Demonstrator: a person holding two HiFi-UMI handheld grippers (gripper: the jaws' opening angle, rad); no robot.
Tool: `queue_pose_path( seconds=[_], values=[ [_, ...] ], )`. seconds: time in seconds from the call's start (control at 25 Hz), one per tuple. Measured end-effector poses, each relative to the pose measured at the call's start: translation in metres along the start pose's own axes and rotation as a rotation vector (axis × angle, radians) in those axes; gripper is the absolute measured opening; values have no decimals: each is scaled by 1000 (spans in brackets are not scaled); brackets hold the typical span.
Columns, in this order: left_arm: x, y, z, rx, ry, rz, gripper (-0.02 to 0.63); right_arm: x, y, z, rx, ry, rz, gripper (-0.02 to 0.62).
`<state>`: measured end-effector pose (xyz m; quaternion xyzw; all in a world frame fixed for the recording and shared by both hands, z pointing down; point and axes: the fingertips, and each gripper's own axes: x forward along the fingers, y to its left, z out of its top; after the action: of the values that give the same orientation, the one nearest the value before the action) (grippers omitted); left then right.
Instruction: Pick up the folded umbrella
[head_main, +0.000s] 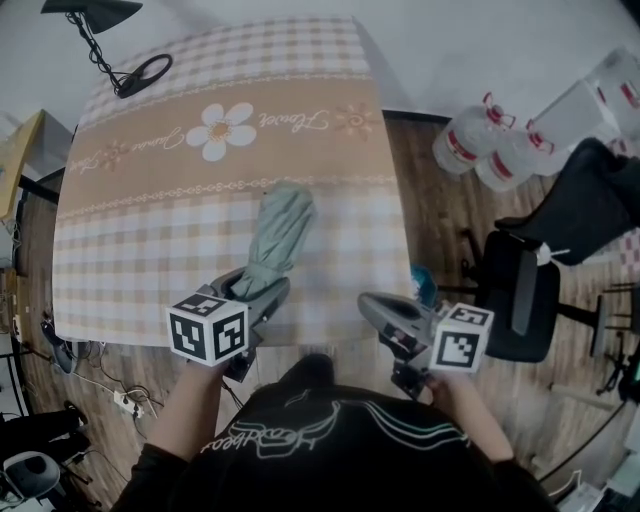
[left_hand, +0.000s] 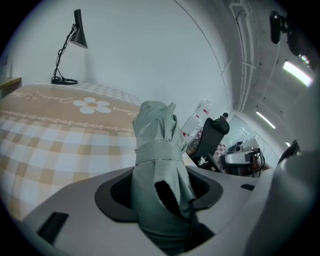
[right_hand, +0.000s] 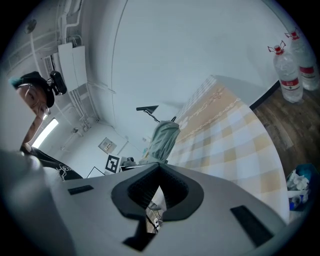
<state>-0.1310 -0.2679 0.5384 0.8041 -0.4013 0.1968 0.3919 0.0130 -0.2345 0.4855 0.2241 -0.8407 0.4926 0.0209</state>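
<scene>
I count one folded umbrella (head_main: 277, 235), in the middle of the head view. There are two grippers: the left gripper (head_main: 262, 290) at lower left and the right gripper (head_main: 385, 308) at lower right. Each carries one marker cube (head_main: 208, 327), so two cubes in all. There is one table (head_main: 120, 260) under one checked cloth (head_main: 330, 230), which has one large white daisy (head_main: 221, 130) printed on it. One desk lamp (head_main: 143, 74) sits at upper left. At upper right I am sure of two water bottles (head_main: 462, 140); a third clear shape beside them I cannot tell. One black office chair (head_main: 520, 300) is at right, and one power strip (head_main: 125, 403) is at lower left.
</scene>
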Motion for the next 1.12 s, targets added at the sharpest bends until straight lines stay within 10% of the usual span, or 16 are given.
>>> queue_pose_path(
  seconds=[1.12],
  values=[
    [-133,-157,-12,25,-296,-166,247,-66,145,-23,-283,-20,105,11]
  ],
)
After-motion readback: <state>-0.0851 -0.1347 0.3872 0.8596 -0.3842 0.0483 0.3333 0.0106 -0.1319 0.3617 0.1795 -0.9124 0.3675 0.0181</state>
